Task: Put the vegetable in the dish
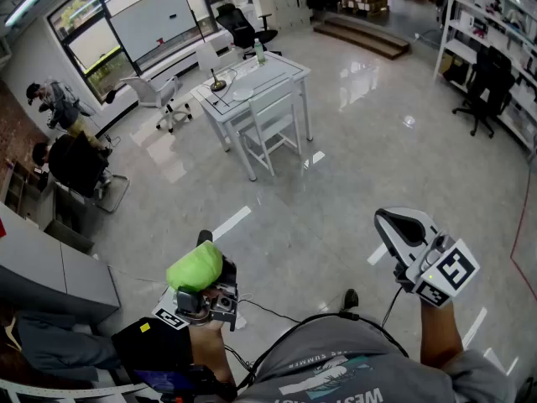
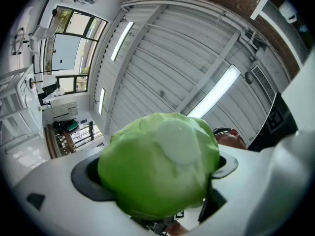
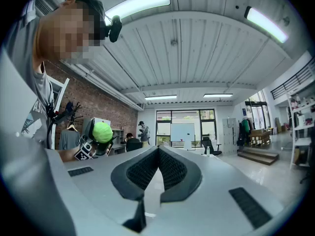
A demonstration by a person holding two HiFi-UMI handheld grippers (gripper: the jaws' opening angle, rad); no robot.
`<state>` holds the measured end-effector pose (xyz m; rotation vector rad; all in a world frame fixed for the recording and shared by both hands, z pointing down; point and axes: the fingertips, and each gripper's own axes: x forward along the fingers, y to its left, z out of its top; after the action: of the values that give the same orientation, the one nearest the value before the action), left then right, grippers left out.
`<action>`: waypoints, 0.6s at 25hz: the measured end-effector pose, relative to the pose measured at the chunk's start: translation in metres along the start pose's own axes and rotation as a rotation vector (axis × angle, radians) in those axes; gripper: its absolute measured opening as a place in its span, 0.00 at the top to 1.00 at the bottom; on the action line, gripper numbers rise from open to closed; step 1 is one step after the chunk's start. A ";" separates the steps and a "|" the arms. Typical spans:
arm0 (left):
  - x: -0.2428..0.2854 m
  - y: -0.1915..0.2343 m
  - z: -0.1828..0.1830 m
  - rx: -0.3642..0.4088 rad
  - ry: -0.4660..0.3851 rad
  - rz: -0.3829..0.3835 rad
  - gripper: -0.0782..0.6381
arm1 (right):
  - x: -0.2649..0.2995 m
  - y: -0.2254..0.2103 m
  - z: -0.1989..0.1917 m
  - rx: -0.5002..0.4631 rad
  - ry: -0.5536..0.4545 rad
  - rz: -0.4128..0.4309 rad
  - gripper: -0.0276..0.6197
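Head view down, all share vegetable (image 1: 195, 267)

T-shirt (image 1: 336, 368): grey, white and teal print.
Right gripper (image 1: 394, 223): right of T-shirt; white shell, black ribbed pads, black-and-white right marker cube (image 1: 449, 271).
Left gripper (image 1: 201, 263): left of T-shirt; white, black pads, left marker cube (image 1: 170, 317).
Cable (image 1: 277, 313): thin, black, above T-shirt.

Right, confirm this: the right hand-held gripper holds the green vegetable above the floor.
No, it is the left hand-held gripper that holds the green vegetable above the floor. The left gripper view shows it filling those jaws; the right hand-held gripper is shut and empty.
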<state>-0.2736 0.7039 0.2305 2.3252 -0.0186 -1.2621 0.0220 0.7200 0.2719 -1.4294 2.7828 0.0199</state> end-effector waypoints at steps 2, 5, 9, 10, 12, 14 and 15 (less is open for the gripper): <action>0.002 0.000 -0.002 0.006 -0.007 -0.003 0.16 | -0.003 -0.006 -0.002 0.006 -0.009 -0.003 0.95; 0.006 0.006 -0.004 0.010 -0.015 0.003 0.16 | -0.006 -0.017 -0.004 0.016 -0.022 -0.008 0.95; 0.016 0.015 -0.015 0.026 -0.002 0.030 0.16 | -0.009 -0.042 -0.008 0.043 -0.036 0.000 0.95; 0.020 0.019 -0.019 0.031 -0.002 0.036 0.16 | -0.011 -0.052 -0.009 0.054 -0.040 0.004 0.95; 0.032 0.029 -0.028 0.037 -0.007 0.047 0.16 | -0.014 -0.073 -0.010 0.082 -0.054 0.020 0.95; 0.045 0.040 -0.040 0.038 -0.015 0.056 0.16 | -0.017 -0.094 -0.010 0.105 -0.068 0.042 0.95; 0.052 0.045 -0.047 0.036 -0.021 0.057 0.16 | -0.018 -0.105 -0.010 0.109 -0.072 0.055 0.95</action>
<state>-0.1966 0.6717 0.2301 2.3256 -0.1145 -1.2678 0.1177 0.6740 0.2813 -1.3016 2.7186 -0.0776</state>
